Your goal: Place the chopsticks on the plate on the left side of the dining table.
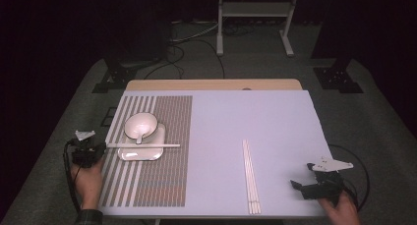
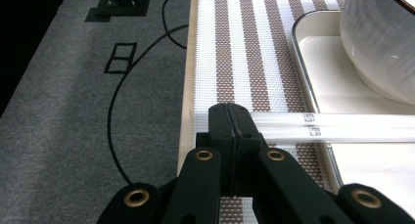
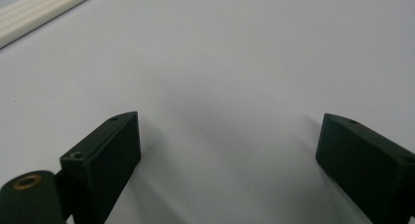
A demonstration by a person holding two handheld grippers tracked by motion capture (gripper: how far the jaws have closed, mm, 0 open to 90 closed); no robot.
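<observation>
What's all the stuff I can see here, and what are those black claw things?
Table: one, pale grey top.
Placemat: one, brown and white stripes, table's left side.
Plate: one, white, squarish, on the placemat.
Bowl: one, white, on the plate.
Spoon: one, white, lying in the bowl.
Held chopsticks: white, across the plate.
Spare chopsticks: white, bundled right of the placemat.
Left gripper: black, shut on the held chopsticks.
Right gripper: black, open, above bare table.

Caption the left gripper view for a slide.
Left tool shut on white chopsticks lying across the tray beside the bowl.
</observation>
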